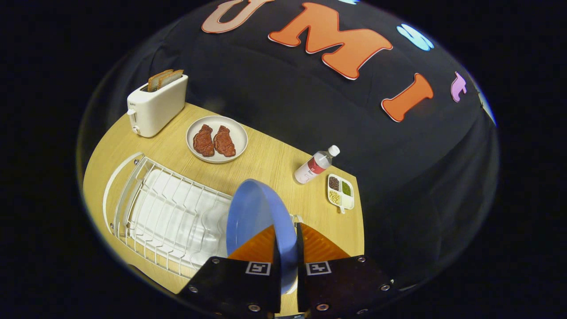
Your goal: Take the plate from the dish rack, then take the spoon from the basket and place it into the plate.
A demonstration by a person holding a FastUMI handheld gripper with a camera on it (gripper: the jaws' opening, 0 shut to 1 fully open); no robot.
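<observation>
Blue and round, the plastic plate stands on edge in the lower middle of the frame, its rim pinched between my gripper's two fingers, which are closed tight on it from either side. I see the plate lifted above the right end of the white wire dish rack, which sits on its white drip tray across the lower left of the frame; the rack's slots look bare.

Beyond the rack, toward the upper left, a white two-slot toaster stands on the light wooden table with two brown slices of bread sticking up from it. Just right of the toaster, in the upper middle, a round beige plate carries two reddish-brown pieces of meat side by side.

Right of centre, a small clear plastic bottle with a red label and white cap lies tilted near the table's far edge. Just beside it, lower right, a small white divided dish holds dark, green and yellowish grains in separate compartments.
</observation>
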